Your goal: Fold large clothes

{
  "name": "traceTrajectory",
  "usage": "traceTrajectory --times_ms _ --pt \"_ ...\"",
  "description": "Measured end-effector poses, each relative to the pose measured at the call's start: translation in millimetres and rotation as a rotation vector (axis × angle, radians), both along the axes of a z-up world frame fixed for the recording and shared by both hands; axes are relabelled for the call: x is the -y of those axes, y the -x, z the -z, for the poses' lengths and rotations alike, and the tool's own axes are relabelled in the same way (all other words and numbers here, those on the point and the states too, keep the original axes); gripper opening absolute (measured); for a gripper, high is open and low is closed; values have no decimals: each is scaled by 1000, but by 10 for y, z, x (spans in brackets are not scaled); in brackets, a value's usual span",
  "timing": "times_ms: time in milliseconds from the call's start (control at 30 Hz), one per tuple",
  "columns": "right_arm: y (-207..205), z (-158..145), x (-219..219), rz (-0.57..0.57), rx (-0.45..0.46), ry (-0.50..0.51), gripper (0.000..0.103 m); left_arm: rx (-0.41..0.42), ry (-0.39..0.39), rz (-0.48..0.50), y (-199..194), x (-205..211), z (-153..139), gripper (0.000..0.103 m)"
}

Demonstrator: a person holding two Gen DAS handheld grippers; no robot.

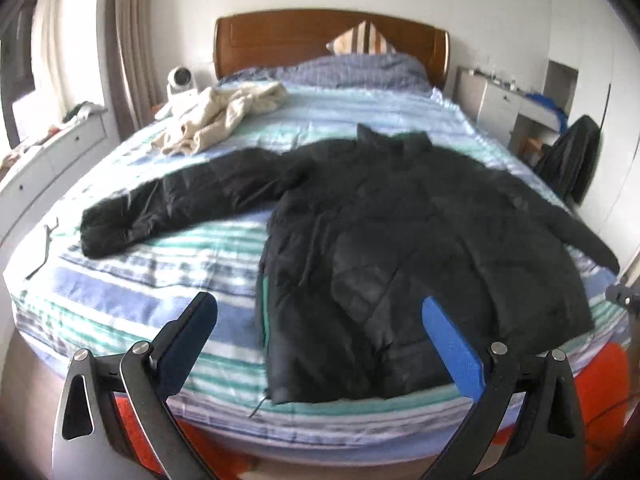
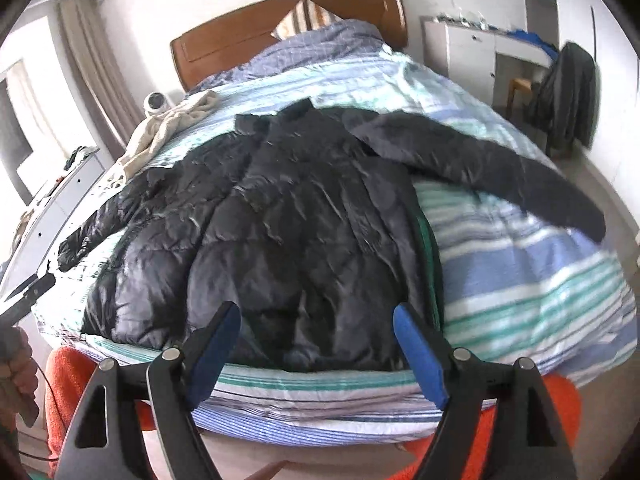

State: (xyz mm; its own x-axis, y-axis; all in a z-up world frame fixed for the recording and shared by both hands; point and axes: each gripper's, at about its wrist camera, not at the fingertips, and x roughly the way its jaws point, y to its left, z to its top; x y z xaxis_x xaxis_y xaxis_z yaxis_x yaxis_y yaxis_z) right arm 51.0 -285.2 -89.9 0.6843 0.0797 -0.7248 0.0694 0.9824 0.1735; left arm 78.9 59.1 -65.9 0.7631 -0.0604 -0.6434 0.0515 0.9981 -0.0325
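A large black quilted jacket lies flat on the striped bed, collar toward the headboard, both sleeves spread out. It also shows in the right wrist view. My left gripper is open and empty, held above the foot of the bed near the jacket's lower left hem. My right gripper is open and empty, just in front of the jacket's bottom hem. The left sleeve reaches toward the bed's left edge; the right sleeve stretches to the right.
A crumpled cream garment lies at the bed's far left. Pillows sit by the wooden headboard. White drawers stand left, a white cabinet and a chair with dark clothing right. Orange fabric hangs below the bed's foot.
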Motion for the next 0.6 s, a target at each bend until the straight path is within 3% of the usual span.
traceTrajectory --times_ms 100,267,400,600 --pt "50 -96 -82 2 45 -16 81 21 -44 5 36 138 -72 103" --pt "44 15 -296 -38 16 8 81 -5 37 8 108 136 -65 103" --pt "7 122 -418 -69 -11 11 81 -9 9 -2 142 182 -17 103" --pt "95 55 -524 -88 58 110 81 -28 -5 49 171 345 41 103"
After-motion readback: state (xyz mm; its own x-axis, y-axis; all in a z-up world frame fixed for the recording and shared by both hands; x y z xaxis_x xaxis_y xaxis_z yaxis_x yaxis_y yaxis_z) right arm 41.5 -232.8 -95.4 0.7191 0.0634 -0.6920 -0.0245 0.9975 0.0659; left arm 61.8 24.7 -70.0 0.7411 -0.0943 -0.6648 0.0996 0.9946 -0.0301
